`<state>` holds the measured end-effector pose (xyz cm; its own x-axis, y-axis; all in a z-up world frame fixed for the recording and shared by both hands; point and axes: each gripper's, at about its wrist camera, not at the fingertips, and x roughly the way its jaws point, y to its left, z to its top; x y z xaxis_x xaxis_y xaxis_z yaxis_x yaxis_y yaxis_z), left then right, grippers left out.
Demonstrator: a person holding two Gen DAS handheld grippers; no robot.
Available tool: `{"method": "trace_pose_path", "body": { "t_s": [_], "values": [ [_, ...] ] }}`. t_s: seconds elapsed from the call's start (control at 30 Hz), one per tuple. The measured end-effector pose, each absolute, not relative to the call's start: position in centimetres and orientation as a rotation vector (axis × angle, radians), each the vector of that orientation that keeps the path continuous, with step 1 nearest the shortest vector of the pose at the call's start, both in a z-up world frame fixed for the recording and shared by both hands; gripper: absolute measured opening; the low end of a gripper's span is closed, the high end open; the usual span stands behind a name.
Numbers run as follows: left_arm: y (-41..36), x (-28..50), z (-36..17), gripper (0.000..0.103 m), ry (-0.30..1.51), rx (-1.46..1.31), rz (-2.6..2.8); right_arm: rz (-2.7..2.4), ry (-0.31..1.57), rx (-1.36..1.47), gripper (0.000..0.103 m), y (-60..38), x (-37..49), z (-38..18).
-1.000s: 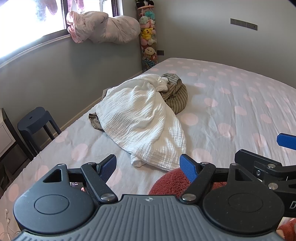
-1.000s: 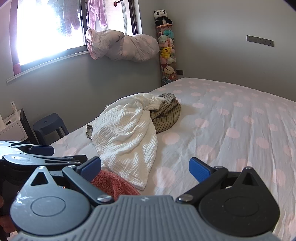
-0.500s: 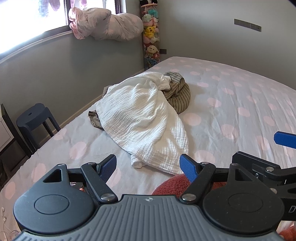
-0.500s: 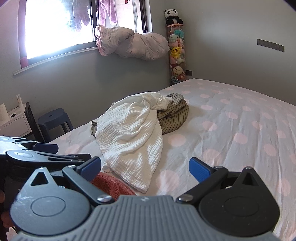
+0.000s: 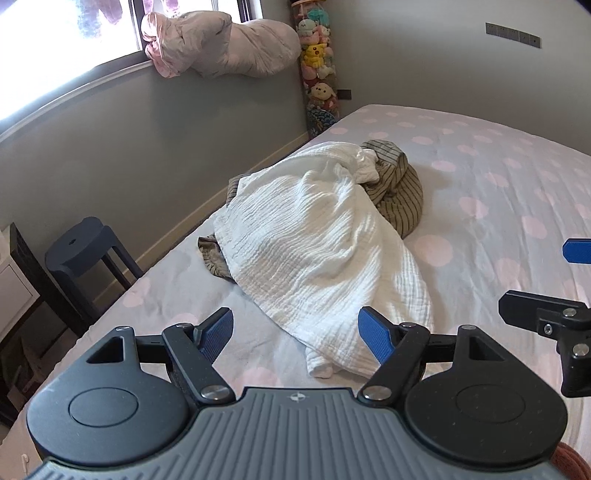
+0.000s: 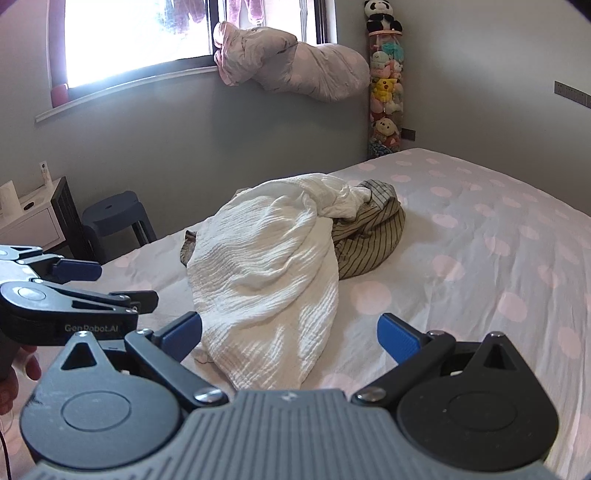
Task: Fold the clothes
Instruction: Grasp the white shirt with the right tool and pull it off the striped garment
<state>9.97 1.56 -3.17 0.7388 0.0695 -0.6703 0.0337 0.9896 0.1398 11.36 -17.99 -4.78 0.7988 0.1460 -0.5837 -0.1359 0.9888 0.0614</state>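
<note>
A grey-walled bedroom is filling both views, with bright daylight pouring through a window (image 6: 140,33) in the upper left of the frame. A bundled pinkish quilt (image 6: 291,62) is lying slumped over the sill, and a tall clear column of plush toys (image 6: 384,96) is standing in the corner at upper centre. A dark blue stool (image 5: 83,247) is sitting on the floor at the left edge, just beside a white bedside cabinet (image 6: 29,218).

The bed (image 5: 498,192), dressed in a pale sheet with pink dots, is taking up the right and middle of each view. In the centre of the frame a crinkled white garment (image 5: 317,251) is lying in a loose heap, draped over a striped olive garment (image 5: 402,192) that is peeking out at its upper right and again at its left edge.

The left gripper (image 5: 297,328) is hovering low in the frame, its blue-padded fingers spread wide apart and holding nothing, just short of the white garment's near hem. The right gripper (image 6: 290,330) is likewise hanging with its jaws spread and nothing between them, the hem of the white garment showing in the gap. A scrap of red-brown textured cloth (image 5: 567,463) is showing at the bottom right corner of the left wrist view.
</note>
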Motion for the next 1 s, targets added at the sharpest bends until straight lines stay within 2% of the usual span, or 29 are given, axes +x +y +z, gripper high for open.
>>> {"method": "trace_pose_path", "body": {
  "t_s": [0.37,0.73,0.77,0.83,0.9,0.93,1.0],
  "values": [
    [4.9,16.0,-6.9,0.074,0.786,0.014,0.052,0.195,0.806,0.030,0.102,-17.7,19.9,-11.3],
    [5.0,21.3,-11.0,0.074,0.893,0.086,0.040,0.184,0.932,0.057,0.100,-17.7,25.3,-16.7],
    [5.0,21.7,-11.4,0.074,0.902,0.088,0.037,0.183,0.943,0.057,0.098,-17.7,25.6,-17.2],
    [4.8,22.4,-12.2,0.074,0.919,0.089,0.028,0.185,0.967,0.066,0.087,-17.7,26.1,-18.0],
    [4.7,23.0,-13.3,0.073,0.950,0.088,0.022,0.193,0.992,0.089,0.062,-17.7,26.6,-18.7],
    [4.7,23.2,-13.9,0.071,0.968,0.086,0.020,0.197,1.005,0.100,0.060,-17.7,26.8,-19.1],
    [4.6,23.7,-15.2,0.060,1.012,0.069,-0.001,0.195,1.001,0.093,0.057,-17.4,26.8,-19.3]
  ]
}}
